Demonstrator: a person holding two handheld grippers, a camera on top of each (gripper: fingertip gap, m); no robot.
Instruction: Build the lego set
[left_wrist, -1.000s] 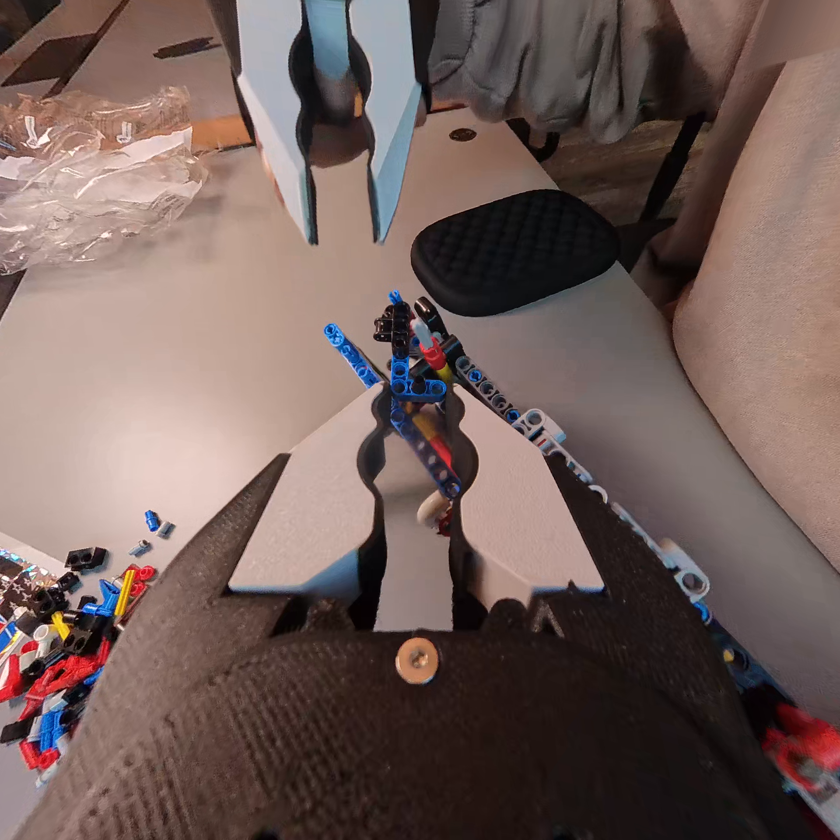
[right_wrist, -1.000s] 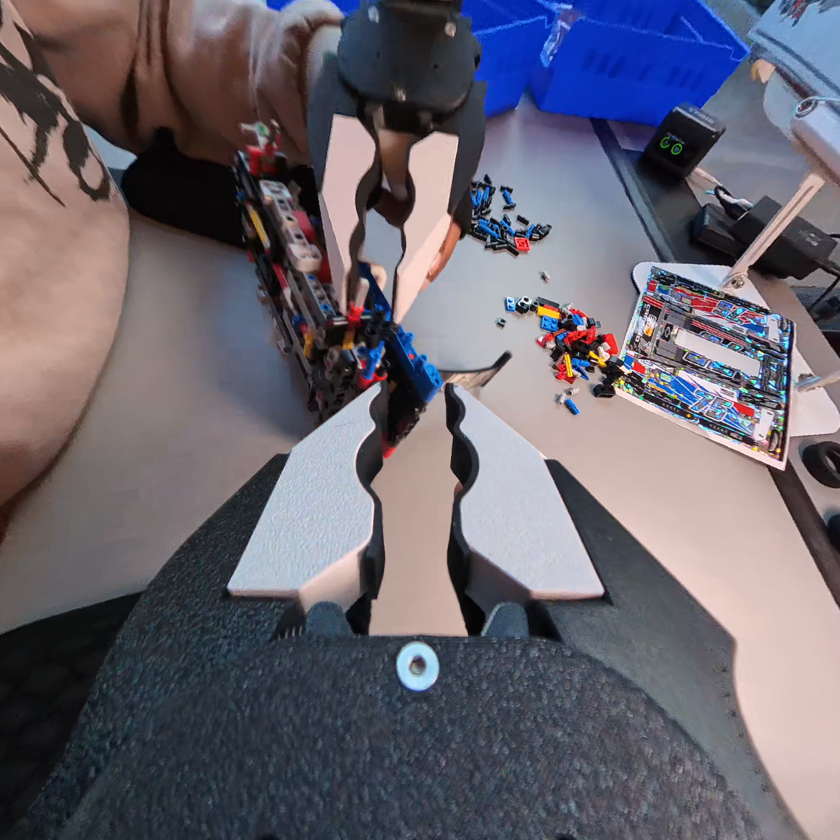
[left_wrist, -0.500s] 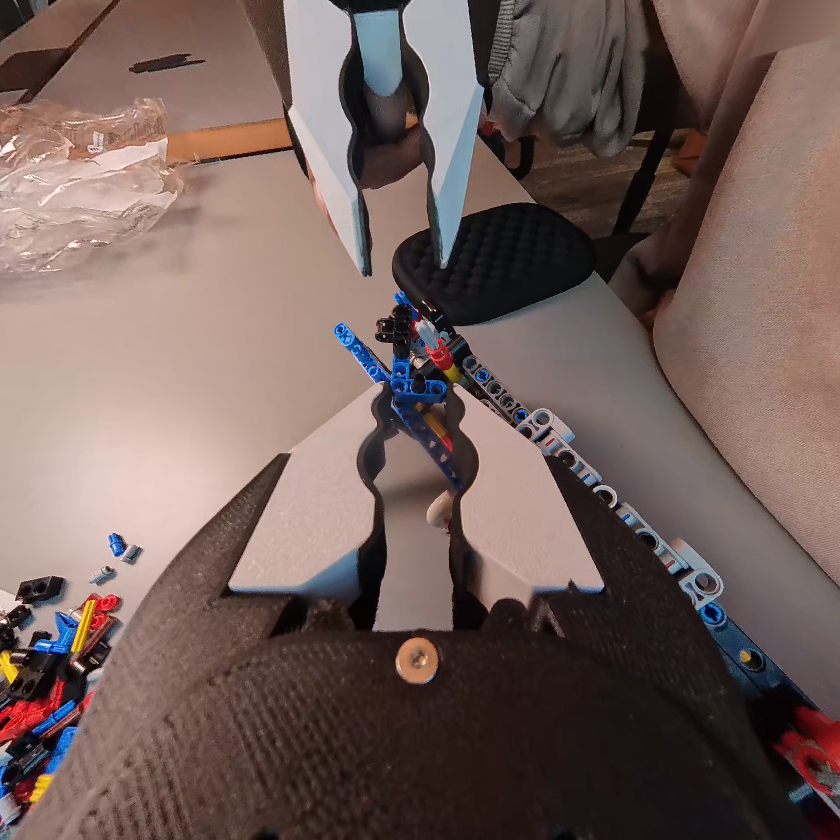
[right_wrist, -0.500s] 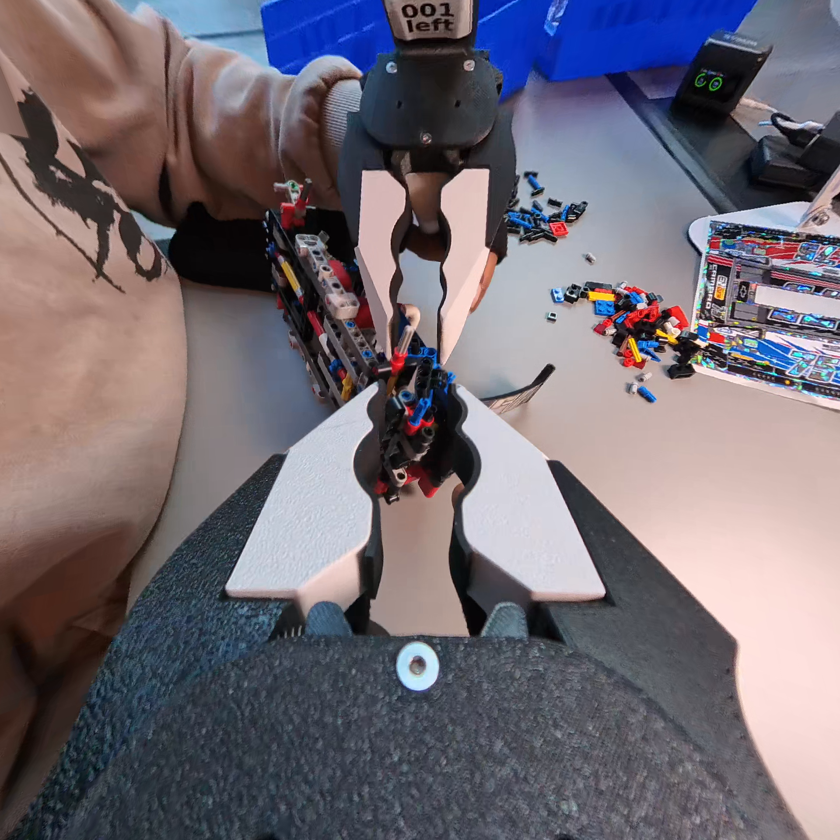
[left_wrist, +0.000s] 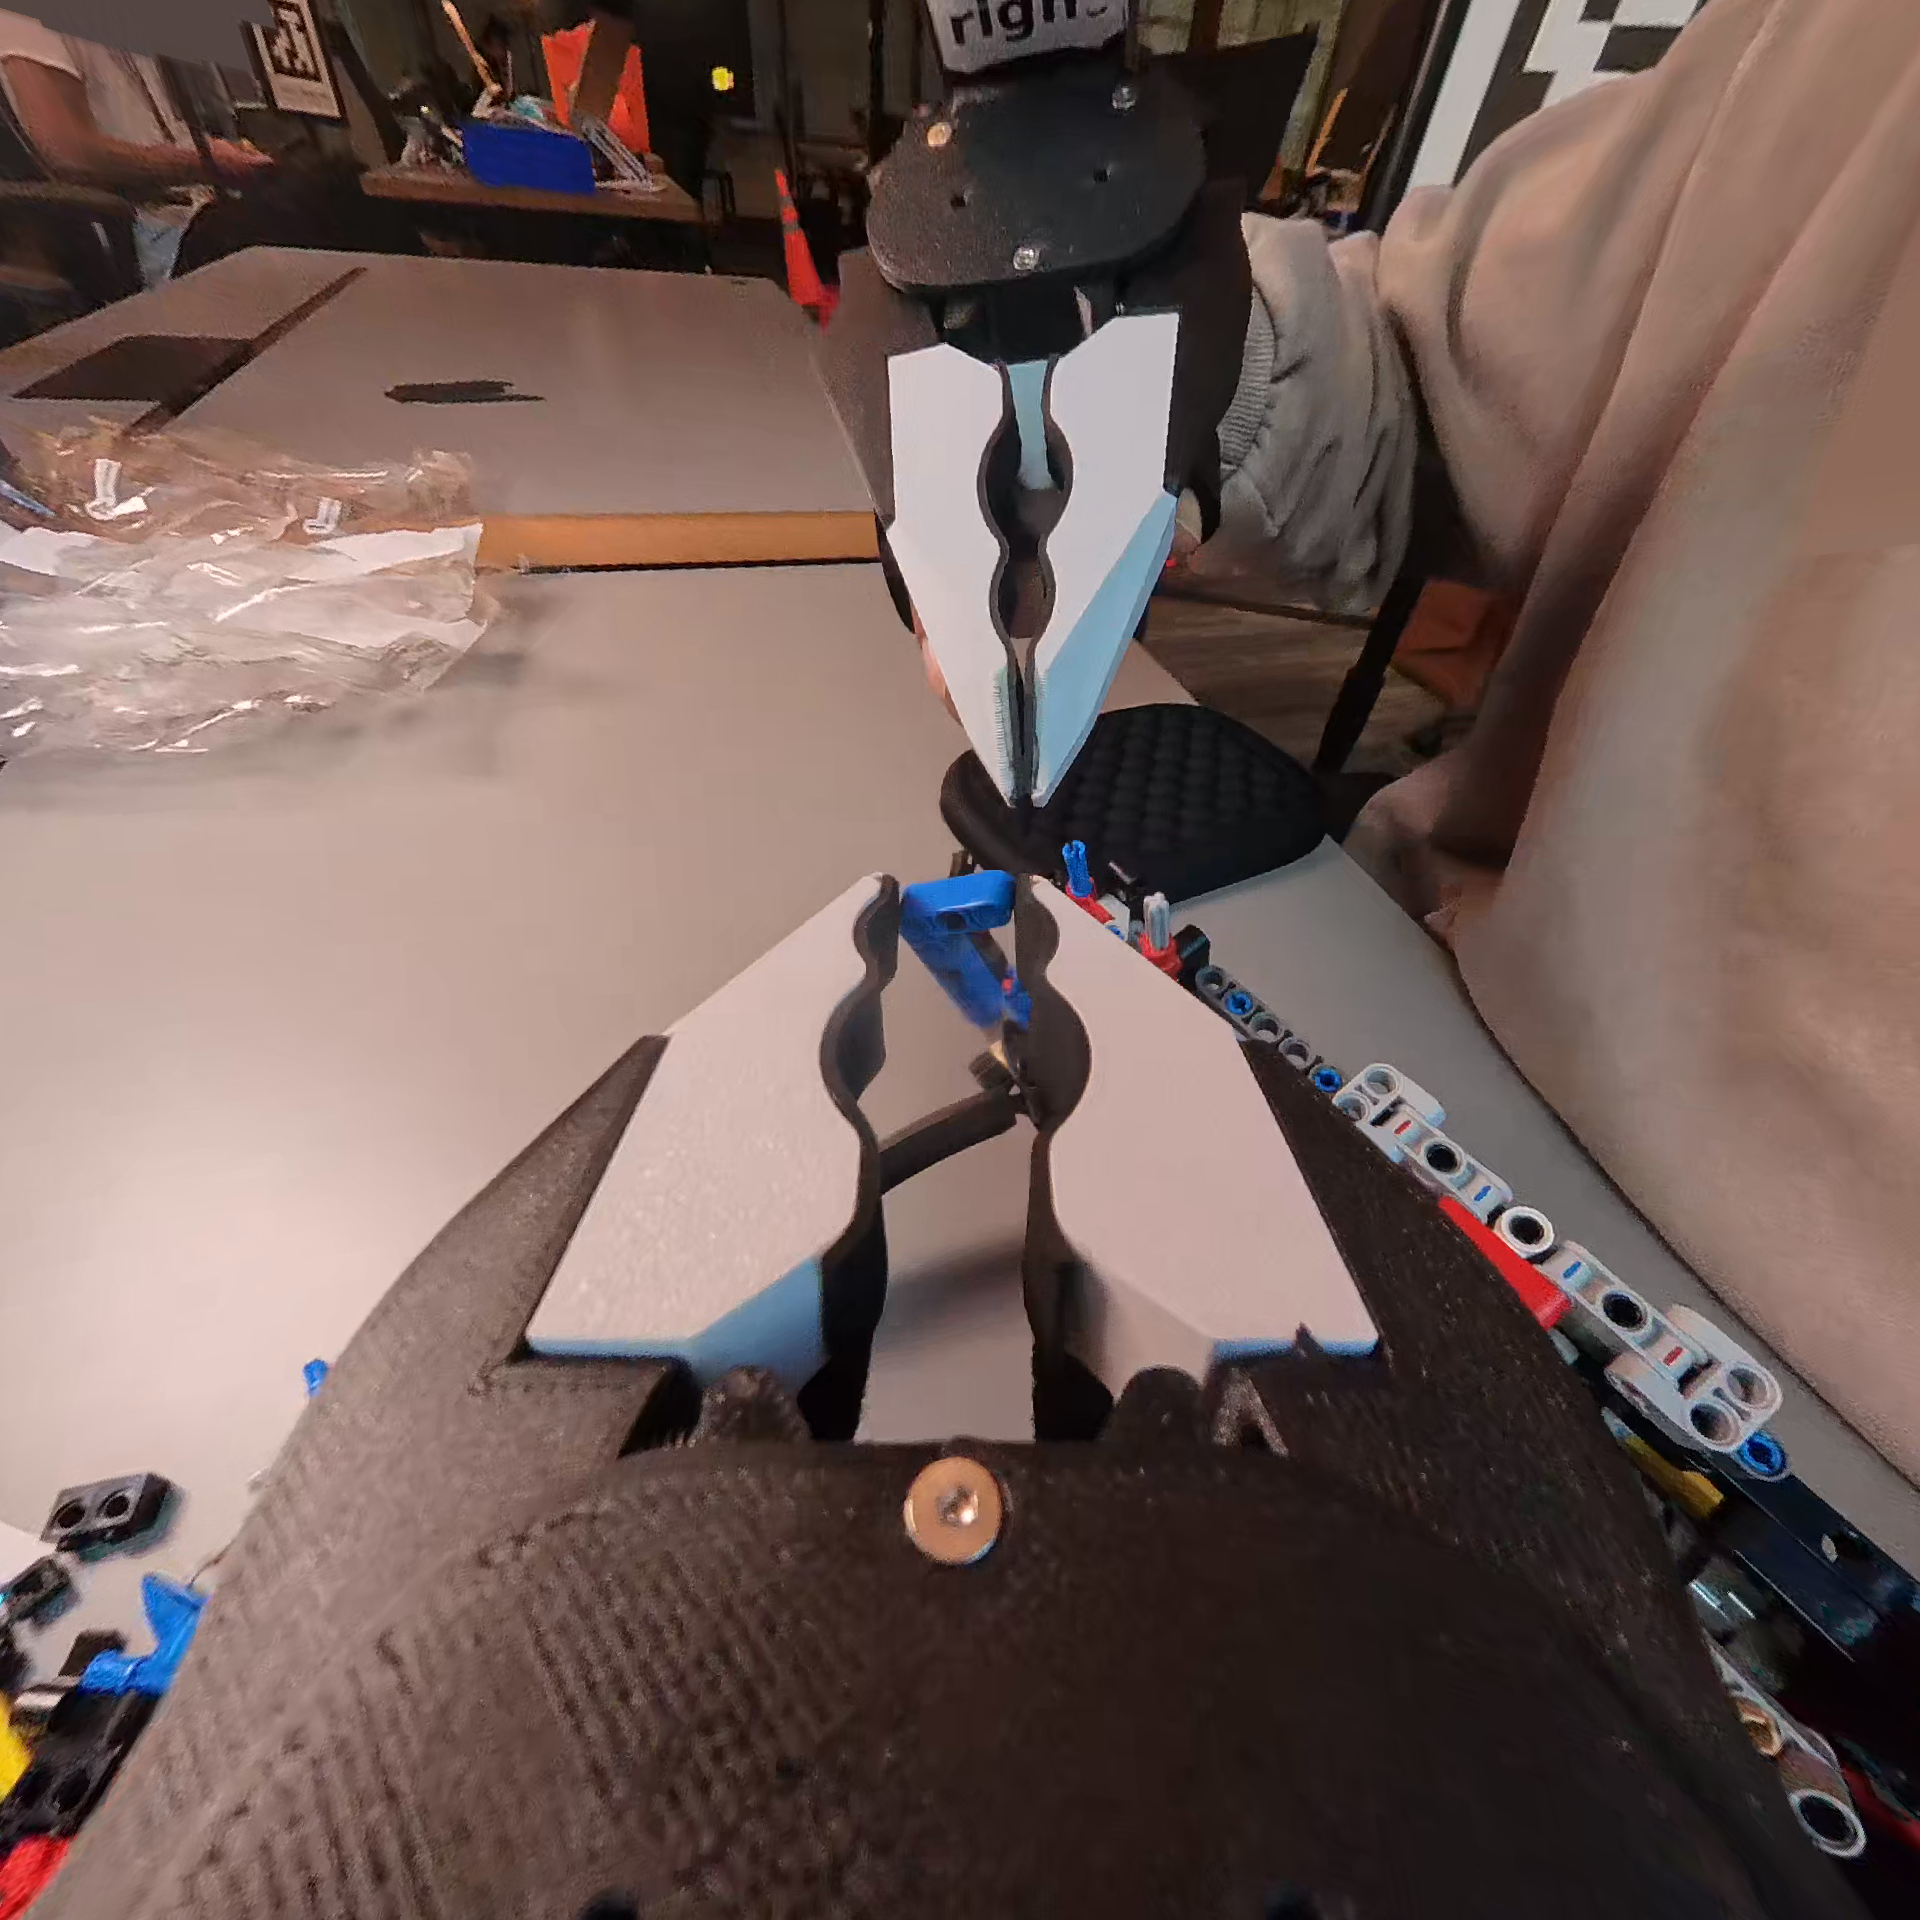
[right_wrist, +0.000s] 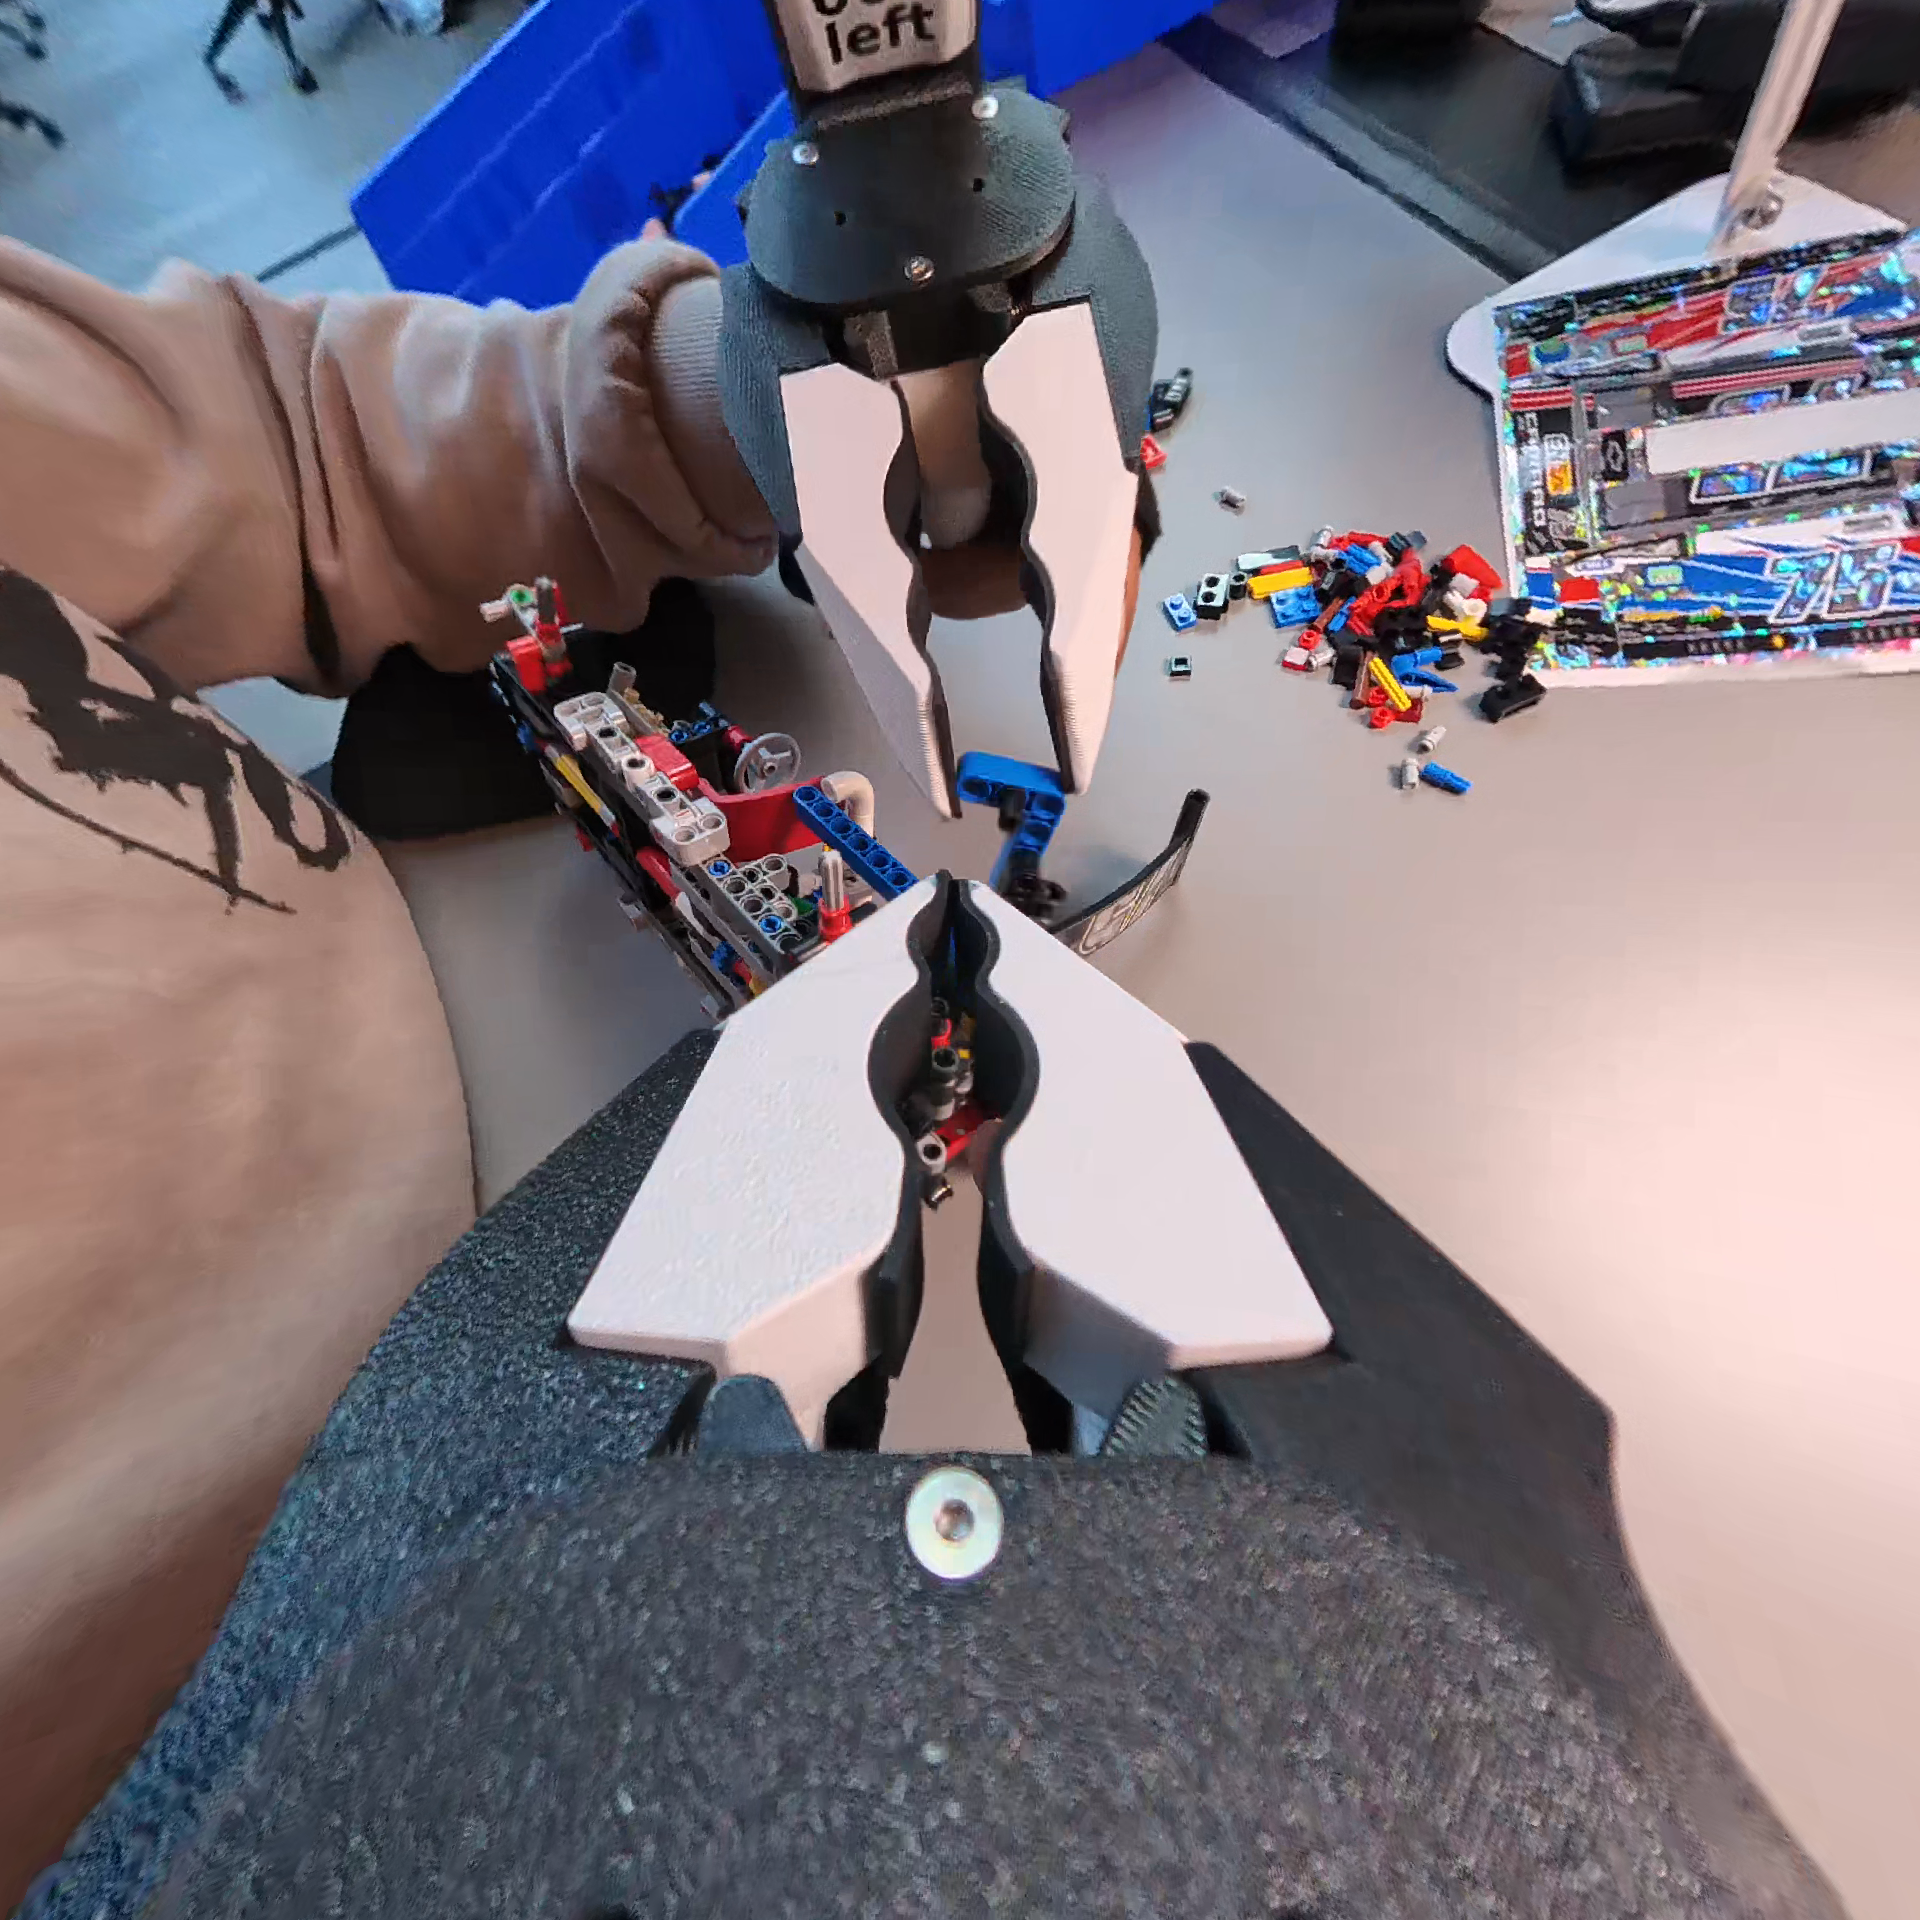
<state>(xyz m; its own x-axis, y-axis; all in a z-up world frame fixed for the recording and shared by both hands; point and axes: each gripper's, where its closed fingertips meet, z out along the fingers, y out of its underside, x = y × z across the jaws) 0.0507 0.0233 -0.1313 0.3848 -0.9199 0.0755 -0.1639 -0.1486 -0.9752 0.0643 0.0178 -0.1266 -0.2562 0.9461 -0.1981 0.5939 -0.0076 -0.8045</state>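
Our left gripper (left_wrist: 951, 904), narrowly parted, pinched the blue L-shaped plastic beam (right_wrist: 1013, 800); our right gripper (right_wrist: 948, 894) was clamped tight on the long multicoloured lego chassis (right_wrist: 665, 790), which we judged needed steadying.

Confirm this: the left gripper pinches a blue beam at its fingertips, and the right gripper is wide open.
Wrong on the right gripper: it is shut, tips together, as the left wrist view shows. The left gripper does pinch the blue beam.

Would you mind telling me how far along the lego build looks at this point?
Partly done: a long chassis of grey, black and red beams already stands assembled on the grey table. In hand: the left gripper pinches a blue angled beam at the chassis's end, while the right gripper is shut beside it. Left: a pile of loose coloured pieces and an unused sticker sheet.
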